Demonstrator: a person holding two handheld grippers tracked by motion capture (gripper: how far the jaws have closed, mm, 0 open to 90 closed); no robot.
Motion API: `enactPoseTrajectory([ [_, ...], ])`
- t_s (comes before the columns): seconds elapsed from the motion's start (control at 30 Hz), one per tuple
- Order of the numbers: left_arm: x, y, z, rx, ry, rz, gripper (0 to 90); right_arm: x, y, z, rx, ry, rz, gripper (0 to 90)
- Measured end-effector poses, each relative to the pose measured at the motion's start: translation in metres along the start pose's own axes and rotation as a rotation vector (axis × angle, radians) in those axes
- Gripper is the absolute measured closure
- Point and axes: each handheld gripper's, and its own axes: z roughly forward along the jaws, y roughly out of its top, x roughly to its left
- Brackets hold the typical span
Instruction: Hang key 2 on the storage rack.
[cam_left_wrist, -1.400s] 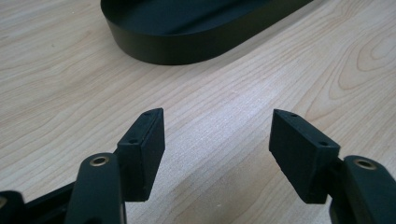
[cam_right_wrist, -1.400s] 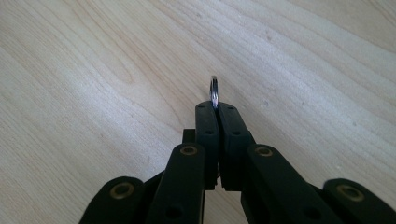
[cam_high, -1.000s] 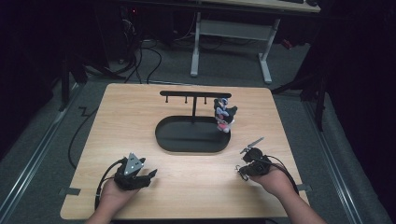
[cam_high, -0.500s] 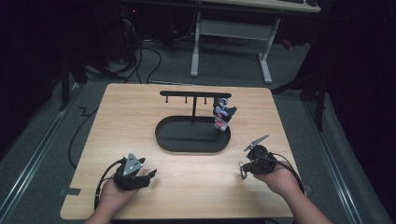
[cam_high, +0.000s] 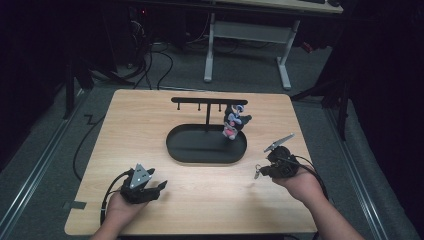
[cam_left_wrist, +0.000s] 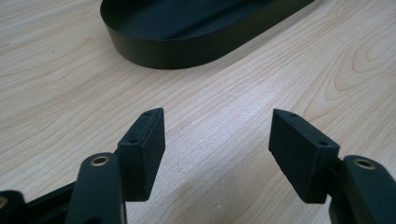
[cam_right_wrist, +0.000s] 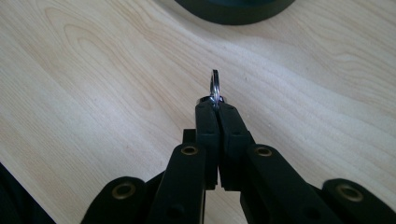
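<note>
Right claw (cam_right_wrist: 214, 105) pinching a metal ring (cam_right_wrist: 214, 87), left claw (cam_left_wrist: 215, 140) wide over wood, toy figure (cam_high: 233, 121) overhead

A tray (cam_high: 206, 152) sits at the desk's (cam_high: 150, 120) centre, a hanger stand (cam_high: 209, 101) rising from it; a figurine (cam_high: 233, 122) hangs at the stand's right end, over the tray

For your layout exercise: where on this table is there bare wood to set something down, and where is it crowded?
Free: the left side of the table beside the black tray, and the near strip between the left gripper and right gripper. Crowded: the middle back, with tray, hook rack and hanging toy figure.
</note>
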Motion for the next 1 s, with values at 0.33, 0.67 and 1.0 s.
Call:
enactPoseTrajectory([
  [0.33, 0.002, 0.0, -0.002, -0.008, -0.002, -0.004, 36.8, 0.003, 0.021, -0.005, -0.019, 0.01, -0.016, 89.1],
  [0.67, 0.003, 0.0, -0.002, -0.011, -0.005, -0.009, 36.9, 0.008, 0.044, -0.002, -0.022, 0.029, -0.024, 89.1],
  [1.0, 0.003, 0.0, -0.002, -0.009, -0.005, -0.016, 36.9, 0.012, 0.071, -0.003, -0.031, 0.036, -0.049, 89.1],
])
